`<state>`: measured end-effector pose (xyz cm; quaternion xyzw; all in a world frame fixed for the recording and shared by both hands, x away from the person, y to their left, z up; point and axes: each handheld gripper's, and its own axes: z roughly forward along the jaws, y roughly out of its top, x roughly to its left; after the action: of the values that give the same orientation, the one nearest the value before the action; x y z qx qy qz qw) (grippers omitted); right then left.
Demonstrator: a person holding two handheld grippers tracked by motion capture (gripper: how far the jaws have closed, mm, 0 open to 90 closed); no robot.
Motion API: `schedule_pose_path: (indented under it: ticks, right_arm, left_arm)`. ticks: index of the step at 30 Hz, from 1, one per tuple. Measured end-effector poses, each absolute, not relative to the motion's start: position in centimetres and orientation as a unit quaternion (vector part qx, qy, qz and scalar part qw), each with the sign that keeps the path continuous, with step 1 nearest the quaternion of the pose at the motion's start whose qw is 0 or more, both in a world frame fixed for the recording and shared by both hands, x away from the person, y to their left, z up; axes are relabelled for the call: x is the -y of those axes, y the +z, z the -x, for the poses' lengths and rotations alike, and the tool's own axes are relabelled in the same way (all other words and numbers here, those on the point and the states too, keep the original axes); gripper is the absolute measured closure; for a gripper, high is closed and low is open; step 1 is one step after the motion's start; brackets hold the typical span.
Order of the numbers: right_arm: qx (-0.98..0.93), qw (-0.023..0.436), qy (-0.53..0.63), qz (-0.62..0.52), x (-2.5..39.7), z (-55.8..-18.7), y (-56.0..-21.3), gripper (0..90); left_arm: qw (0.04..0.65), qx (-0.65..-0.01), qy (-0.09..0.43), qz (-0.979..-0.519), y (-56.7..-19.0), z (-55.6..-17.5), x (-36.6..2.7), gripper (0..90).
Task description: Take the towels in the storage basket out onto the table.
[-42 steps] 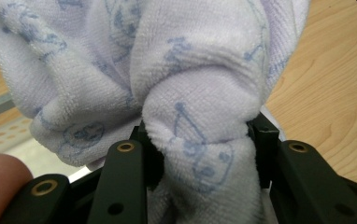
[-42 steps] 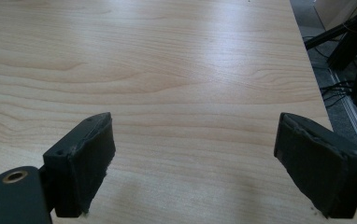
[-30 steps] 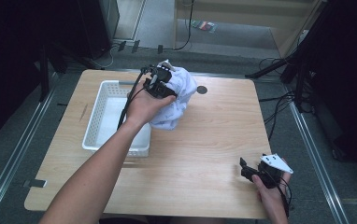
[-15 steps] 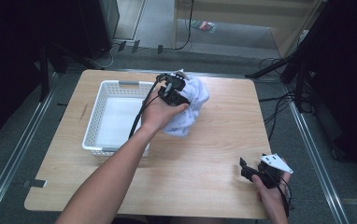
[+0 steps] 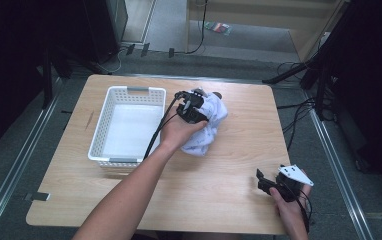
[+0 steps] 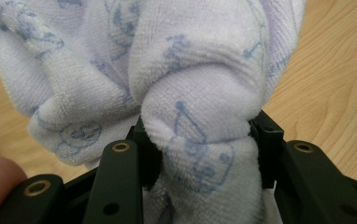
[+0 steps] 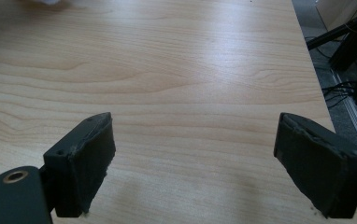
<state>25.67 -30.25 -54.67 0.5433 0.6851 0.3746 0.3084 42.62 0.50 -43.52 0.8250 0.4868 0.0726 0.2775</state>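
A white towel with pale blue prints (image 5: 210, 125) hangs bunched over the wooden table (image 5: 229, 185), just right of the white basket (image 5: 110, 112). My left gripper (image 5: 193, 107) is shut on a thick fold of the towel (image 6: 200, 140), which bulges between both jaws in the left gripper view. My right gripper (image 5: 264, 184) rests near the table's front right corner, held in a hand. Its jaws stand wide apart over bare wood (image 7: 190, 116), so the right gripper (image 7: 193, 163) is open with nothing in it.
The white slotted basket sits on the left half of the table. A cable (image 5: 160, 131) trails from the left gripper across the basket's right rim. Metal rails and cables run along the floor beside the table (image 5: 324, 140).
My left gripper has carried the towel to the right, from above the basket's right edge to over the table's middle. The right gripper has stayed where it was.
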Motion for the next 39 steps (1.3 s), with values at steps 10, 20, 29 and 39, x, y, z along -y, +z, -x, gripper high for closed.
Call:
schedule_pose_path:
  ticks: [10, 20, 29, 39]
  right_arm:
    - [-0.685, 0.309, 0.375, -0.542, 30.3, -25.7, -54.7, 12.9]
    - [-0.686, 0.309, 0.376, -0.541, 30.2, -25.7, -54.7, 13.0]
    - [-0.687, 0.308, 0.375, -0.540, 30.2, -25.7, -54.7, 13.0]
    - [-0.688, 0.309, 0.372, -0.541, 30.2, -25.7, -54.7, 13.0]
  left_arm:
    - [0.274, -0.509, 0.053, -0.814, -46.7, -42.3, -0.5, 53.2]
    - [0.294, -0.509, 0.065, -0.806, -46.3, -42.0, -0.5, 10.6]
    - [0.305, -0.505, 0.090, -0.802, -43.5, -41.4, -2.4, 0.0]
    - [0.309, -0.508, 0.111, -0.796, -42.1, -40.5, -5.8, 0.0]
